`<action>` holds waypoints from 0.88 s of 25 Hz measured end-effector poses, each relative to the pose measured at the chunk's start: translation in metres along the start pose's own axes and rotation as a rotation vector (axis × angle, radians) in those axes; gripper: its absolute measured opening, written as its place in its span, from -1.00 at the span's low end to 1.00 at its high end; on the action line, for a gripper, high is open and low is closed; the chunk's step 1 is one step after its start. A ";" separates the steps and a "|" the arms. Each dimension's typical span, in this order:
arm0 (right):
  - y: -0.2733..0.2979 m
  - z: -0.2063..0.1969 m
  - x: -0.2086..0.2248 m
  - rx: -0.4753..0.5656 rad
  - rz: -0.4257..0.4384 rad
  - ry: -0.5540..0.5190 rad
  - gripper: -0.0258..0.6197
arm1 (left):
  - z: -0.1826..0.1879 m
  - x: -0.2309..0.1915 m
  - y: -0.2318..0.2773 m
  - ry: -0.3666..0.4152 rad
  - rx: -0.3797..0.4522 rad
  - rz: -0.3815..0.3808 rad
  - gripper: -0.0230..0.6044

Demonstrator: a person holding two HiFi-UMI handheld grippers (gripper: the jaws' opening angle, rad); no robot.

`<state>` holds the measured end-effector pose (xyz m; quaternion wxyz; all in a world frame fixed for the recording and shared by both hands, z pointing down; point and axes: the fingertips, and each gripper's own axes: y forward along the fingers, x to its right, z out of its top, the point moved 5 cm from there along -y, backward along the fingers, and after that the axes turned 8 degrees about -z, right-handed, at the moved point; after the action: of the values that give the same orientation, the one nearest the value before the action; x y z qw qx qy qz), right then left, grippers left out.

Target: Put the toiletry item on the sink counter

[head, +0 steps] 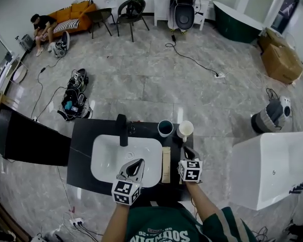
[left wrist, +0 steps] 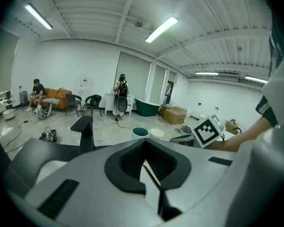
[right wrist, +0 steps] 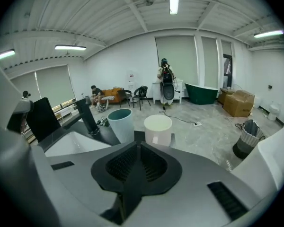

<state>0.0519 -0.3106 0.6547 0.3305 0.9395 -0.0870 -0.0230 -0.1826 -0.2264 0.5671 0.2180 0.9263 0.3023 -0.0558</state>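
A black sink counter (head: 83, 135) holds a white basin (head: 108, 155) with a black faucet (head: 122, 129). A narrow tan item (head: 166, 164) lies flat on the counter along the basin's right rim. Behind it stand a teal cup (head: 165, 128) and a cream cup (head: 185, 130). My left gripper (head: 140, 161) hovers over the basin's near right part, jaws together and empty. My right gripper (head: 186, 149) sits just right of the tan item, in front of the cream cup (right wrist: 158, 129), jaws closed with nothing between them.
A large white tub-like unit (head: 270, 168) stands close on the right, a grey bin (head: 269, 116) behind it. Bags (head: 76, 102) and cables lie on the marble floor to the left. A person (head: 43, 26) sits on an orange sofa far back.
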 end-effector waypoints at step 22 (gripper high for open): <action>-0.126 0.052 -0.045 0.223 0.197 -0.150 -0.77 | 0.015 0.030 -0.007 0.025 0.071 0.001 -0.89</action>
<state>0.0215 -0.2378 0.5350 0.2173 0.9530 -0.2051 -0.0509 -0.1625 -0.2117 0.5437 0.1813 0.9341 0.3025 -0.0548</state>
